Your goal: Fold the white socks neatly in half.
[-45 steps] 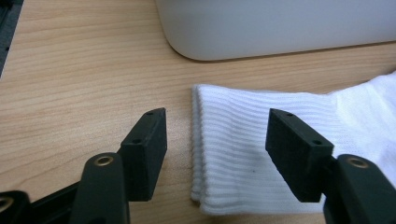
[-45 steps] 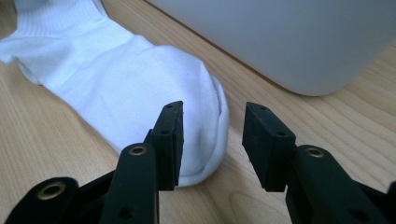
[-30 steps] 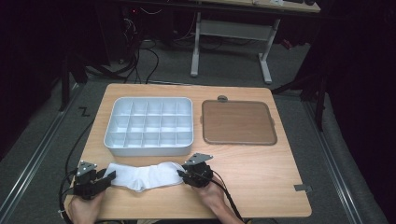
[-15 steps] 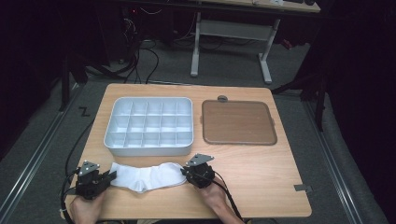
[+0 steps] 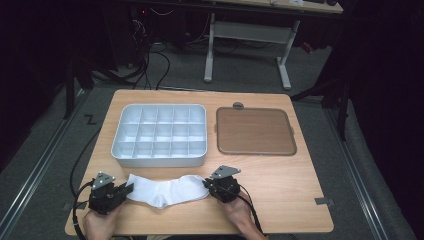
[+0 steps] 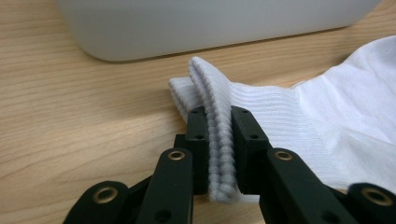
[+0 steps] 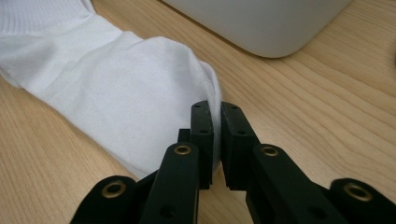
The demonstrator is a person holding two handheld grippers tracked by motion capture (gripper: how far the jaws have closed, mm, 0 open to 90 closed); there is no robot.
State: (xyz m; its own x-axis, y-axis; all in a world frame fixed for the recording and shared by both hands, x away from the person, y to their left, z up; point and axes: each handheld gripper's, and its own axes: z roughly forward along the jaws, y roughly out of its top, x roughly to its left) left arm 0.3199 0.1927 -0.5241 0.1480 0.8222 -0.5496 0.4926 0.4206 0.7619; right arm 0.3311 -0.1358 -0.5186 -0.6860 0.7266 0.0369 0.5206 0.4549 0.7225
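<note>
A white sock (image 5: pixel 167 190) is lying along the worktop's (image 5: pixel 300 200) near edge, its long axis running left to right, just in front of the grey compartment tray (image 5: pixel 161 134). The left gripper (image 5: pixel 125 190) is pinching the ribbed cuff (image 6: pixel 219 135) at the sock's left end, and the right gripper (image 5: pixel 207 186) is clamping the toe end (image 7: pixel 205 93). With each end held, neither hand is nearer; any stretch or lift is likely turning on that left-right axis. A brown tray (image 5: pixel 254 131) is sitting toward the far right corner.
</note>
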